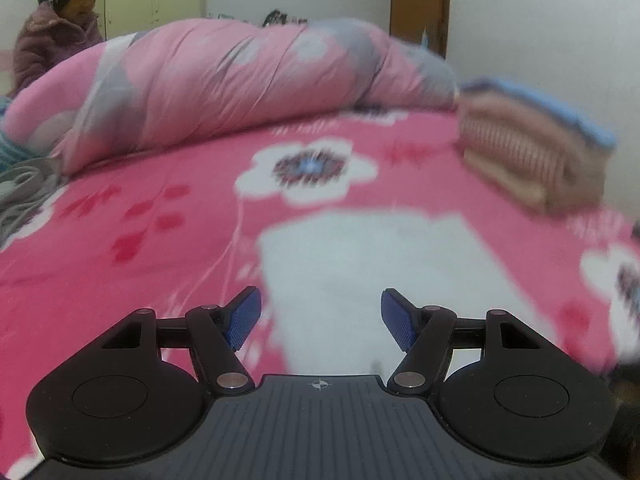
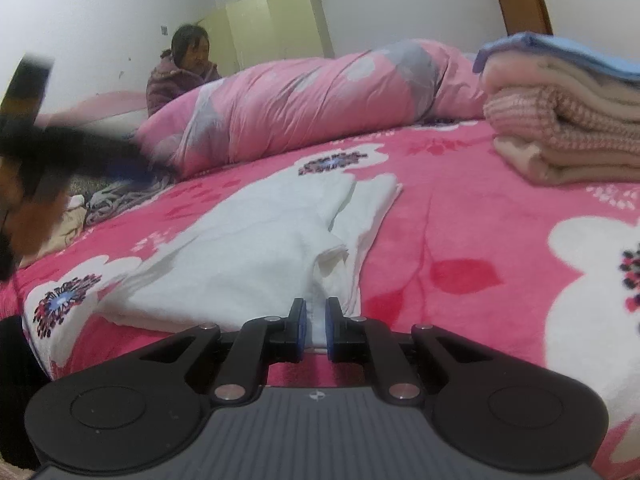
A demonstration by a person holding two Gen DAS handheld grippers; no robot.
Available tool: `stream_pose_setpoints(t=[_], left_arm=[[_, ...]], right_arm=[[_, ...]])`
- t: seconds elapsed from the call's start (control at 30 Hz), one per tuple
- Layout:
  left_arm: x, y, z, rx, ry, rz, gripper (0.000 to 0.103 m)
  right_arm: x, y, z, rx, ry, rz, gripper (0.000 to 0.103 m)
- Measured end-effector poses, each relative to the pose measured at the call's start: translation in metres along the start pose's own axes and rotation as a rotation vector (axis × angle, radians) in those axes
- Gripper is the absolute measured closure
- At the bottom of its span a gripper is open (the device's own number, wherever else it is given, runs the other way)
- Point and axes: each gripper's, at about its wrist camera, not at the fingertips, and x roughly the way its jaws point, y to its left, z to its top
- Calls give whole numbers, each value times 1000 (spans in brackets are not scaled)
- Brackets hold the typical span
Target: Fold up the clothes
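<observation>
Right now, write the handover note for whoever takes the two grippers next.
Left gripper: open, empty, above the white garment.
Right gripper: shut on the white garment's near edge.
The garment lies partly folded on the pink floral bedspread; the stack of folded clothes sits at the far right, in front of the rolled quilt.
Done: several pieces stacked.
Left: finish folding the white garment, then probably add it to the stack.
</observation>
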Motion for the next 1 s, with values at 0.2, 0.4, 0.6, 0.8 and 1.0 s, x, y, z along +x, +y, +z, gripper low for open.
stream_pose_setpoints(t=[0.2,0.4,0.6,0.8,1.0], left_arm=[[-11,-9,-35,40,23,-19,36],[-5,-19,-50,28,62,-69,36],[-14,-13,-55,0,33,-63,36],[-1,-10,-67,-14,76,-81,36],[-14,-3,-62,-17,33,-76,36]], right_arm=[[-15,13,18,59,-79,-8,93],[21,15,16,43,55,-111,95],[7,24,31,27,19,-147,94],[21,25,30,42,51,-125,94],[25,24,31,84,83,-147,94]])
